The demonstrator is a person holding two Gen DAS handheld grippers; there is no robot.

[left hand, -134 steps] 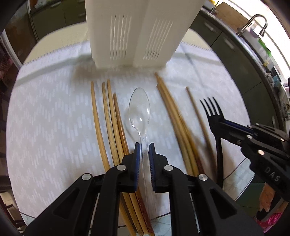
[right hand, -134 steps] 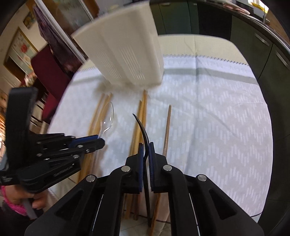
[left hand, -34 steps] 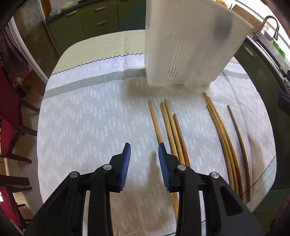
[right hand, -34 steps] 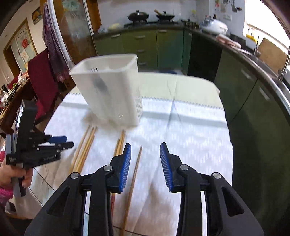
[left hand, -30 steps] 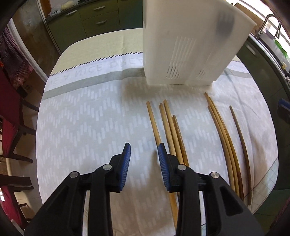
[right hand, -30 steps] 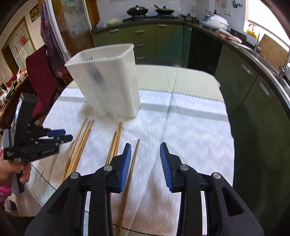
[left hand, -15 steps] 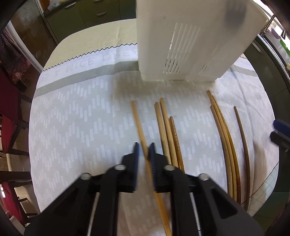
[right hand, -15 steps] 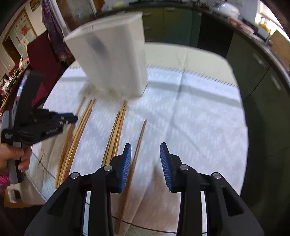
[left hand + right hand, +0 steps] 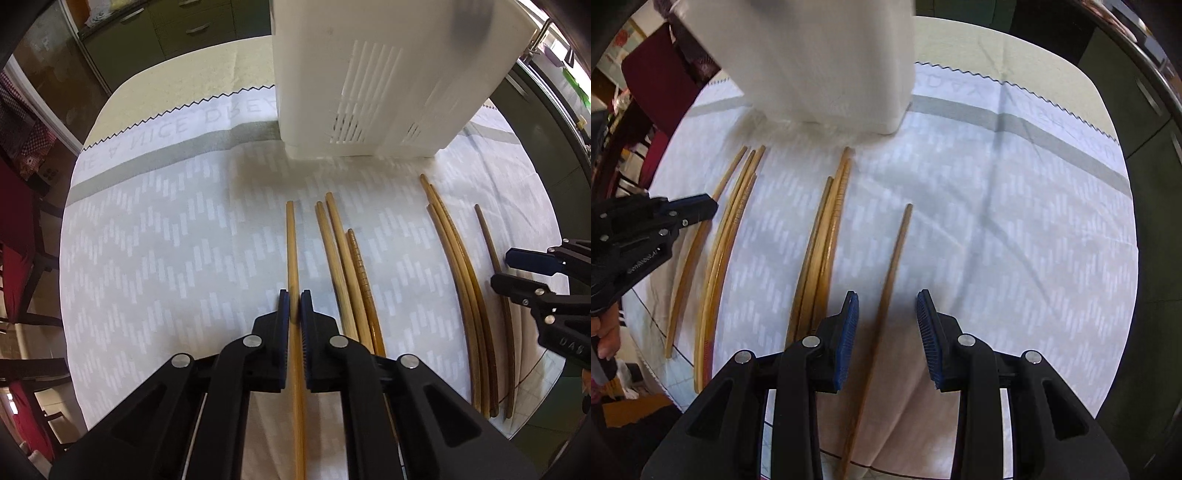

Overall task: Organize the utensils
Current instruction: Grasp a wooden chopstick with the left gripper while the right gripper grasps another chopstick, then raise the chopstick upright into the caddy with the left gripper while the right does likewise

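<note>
Gone from the patterned tablecloth (image 9: 155, 266): the clear spoon and the black fork seen lying there seconds ago, with a dark smudge now showing through the wall of the white slotted utensil holder (image 9: 373, 74), probably the fork dropped inside. Left on the cloth-covered tabletop (image 9: 1015, 48): chopsticks only, so the job looks past its cutlery stage and into the sticks. Spread across the cloth in front of the holder: a trio of pale bamboo chopsticks (image 9: 347, 266) near the middle, a curved bundle of darker wooden chopsticks (image 9: 458, 266) further right, and beyond those a lone dark brown chopstick (image 9: 491, 251). Changed most within the last second: the left claw (image 9: 294, 306), then gaping over bare cloth beside the sticks, now drawn together and clamped on the leftmost light bamboo chopstick (image 9: 291, 240), which runs straight between the blue pads (image 9: 283, 314) and appears to lie on the cloth, not yet lifted. Changed likewise: the right claw (image 9: 886, 314), then higher with the whole kitchen in sight, now down close over the cloth. Still parted, moderately wide and no wider than before, straddling the lone dark brown chopstick without a pad touching it. Likely next: a squeeze on that side, then both sticks up and into the holder.
</note>
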